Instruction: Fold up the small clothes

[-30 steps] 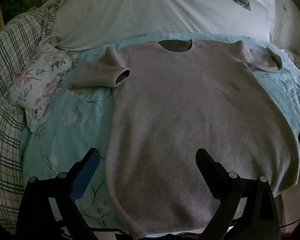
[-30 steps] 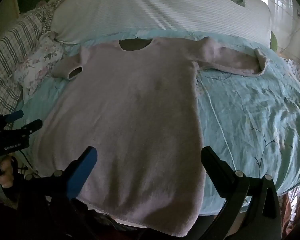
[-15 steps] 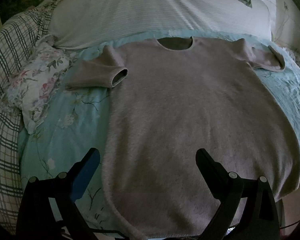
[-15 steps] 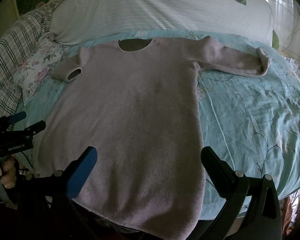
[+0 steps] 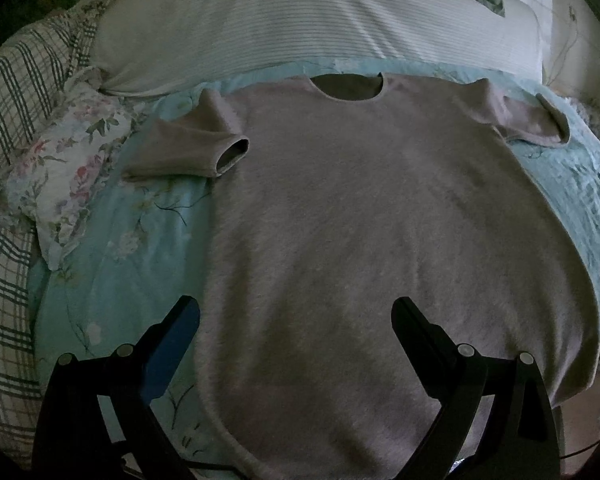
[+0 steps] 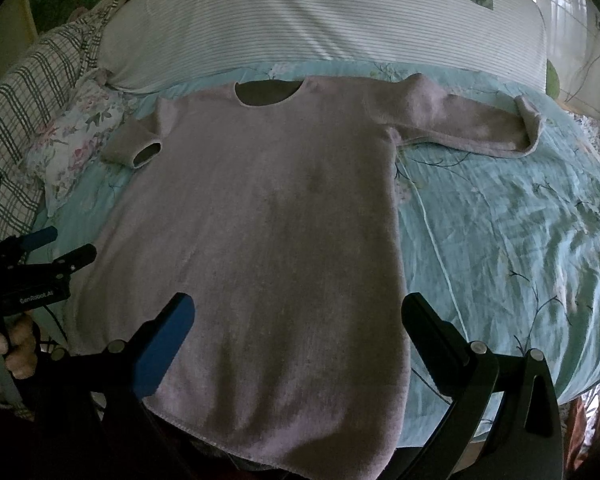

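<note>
Over bed [image 5: 140,248], both grippers [image 5: 296,312] [image 6: 298,308] hover spread above sweater [image 5: 380,240]

the sweater [image 5: 372,248] lies flat across the middle of the bed [image 6: 520,240], its hem at the near edge, so nothing rises over its body to block a gripper coming in from there. to its right the teal sheet runs bare and low to the right edge, broken only by the outstretched sleeve [image 6: 472,128] near the far side. on the left, the strip of sheet is narrower: a floral pillow [image 5: 68,172] and plaid bedding [image 5: 8,216] crowd the left edge. along the far edge a long striped pillow [image 6: 320,28] rises as a wall behind the neckline.
</note>
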{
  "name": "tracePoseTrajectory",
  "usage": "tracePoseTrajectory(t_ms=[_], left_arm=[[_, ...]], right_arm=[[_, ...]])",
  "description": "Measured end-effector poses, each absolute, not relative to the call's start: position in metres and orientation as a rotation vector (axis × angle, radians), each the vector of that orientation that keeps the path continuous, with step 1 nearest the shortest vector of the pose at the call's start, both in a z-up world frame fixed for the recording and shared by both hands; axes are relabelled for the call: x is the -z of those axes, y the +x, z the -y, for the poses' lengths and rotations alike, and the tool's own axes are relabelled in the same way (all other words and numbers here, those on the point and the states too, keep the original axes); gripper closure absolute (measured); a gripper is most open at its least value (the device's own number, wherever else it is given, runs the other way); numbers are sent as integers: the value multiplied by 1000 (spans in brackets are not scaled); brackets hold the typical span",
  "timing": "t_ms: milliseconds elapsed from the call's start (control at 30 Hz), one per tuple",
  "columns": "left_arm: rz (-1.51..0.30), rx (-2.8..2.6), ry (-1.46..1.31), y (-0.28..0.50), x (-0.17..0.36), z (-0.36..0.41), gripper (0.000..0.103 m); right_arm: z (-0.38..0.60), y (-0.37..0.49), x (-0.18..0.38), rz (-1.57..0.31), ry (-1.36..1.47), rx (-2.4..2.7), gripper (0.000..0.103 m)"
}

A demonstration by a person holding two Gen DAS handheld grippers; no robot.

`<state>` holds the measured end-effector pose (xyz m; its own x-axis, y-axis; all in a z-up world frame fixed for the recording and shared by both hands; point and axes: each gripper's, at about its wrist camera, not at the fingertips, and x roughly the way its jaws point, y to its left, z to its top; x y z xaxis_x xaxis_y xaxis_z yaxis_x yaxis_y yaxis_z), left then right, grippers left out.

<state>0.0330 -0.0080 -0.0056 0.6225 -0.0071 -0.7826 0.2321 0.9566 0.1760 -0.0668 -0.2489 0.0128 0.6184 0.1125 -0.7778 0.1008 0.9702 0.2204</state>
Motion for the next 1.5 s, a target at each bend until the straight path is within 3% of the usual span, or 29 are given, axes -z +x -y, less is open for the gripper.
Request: tracePoseTrajectory(t_ms=[433,933,1000,1067,1267,1367,1500], left_arm=[[-915,155,249,46,8,12,6],[-933,122,222,89,17,7,6],[-940,129,218,95,20,11,6],[-945,139,217,101,22,15,6],[-979,170,234,111,33,36,6],[-1009,180,253,117,44,45,5],[-1033,193,261,125,56,55,5]], right_arm=[[277,-50,-11,-877,290,22,0],[439,-21,3,-754,546,188,1],[472,-9,7,-737,554,233,3],[501,5,12,-742,553,268,16],[597,55,31,-724,629,384,36],[634,78,45,-718,689,416,43],[668,106,57,-699,693,455,44]])
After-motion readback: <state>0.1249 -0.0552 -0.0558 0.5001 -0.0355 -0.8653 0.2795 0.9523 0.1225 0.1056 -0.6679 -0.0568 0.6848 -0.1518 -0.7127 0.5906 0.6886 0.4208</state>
